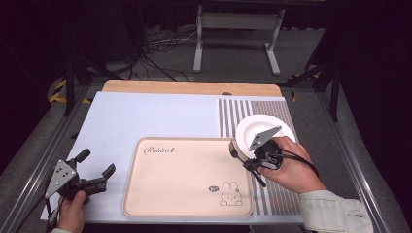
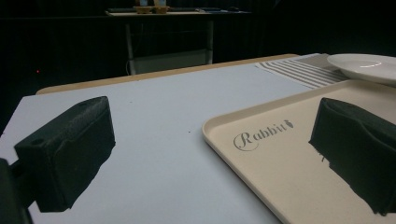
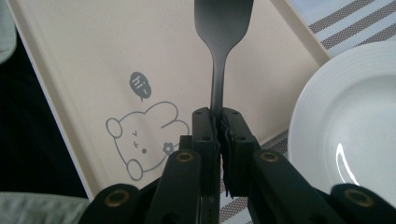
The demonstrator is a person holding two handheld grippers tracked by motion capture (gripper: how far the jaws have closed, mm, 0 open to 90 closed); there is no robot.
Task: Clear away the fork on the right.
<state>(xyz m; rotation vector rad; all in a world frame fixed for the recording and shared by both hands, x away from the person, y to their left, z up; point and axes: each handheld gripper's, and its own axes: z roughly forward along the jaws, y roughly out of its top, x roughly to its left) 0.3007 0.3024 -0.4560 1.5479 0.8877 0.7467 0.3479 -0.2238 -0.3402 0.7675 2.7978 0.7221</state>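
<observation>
**Right gripper holds a dark utensil over the tray**

The right gripper has its jaws pressed together on the thin handle of a dark utensil, whose broad end points away from the jaws, above the beige tray. Whether that end is a fork or a spoon cannot be told. In the high view the right gripper sits at the tray's right edge, just beside the white plate, which lies on the striped mat. The tray carries a rabbit drawing. The left gripper rests at the near left of the table, beside the tray, its jaws spread wide with nothing between them.
</observation>
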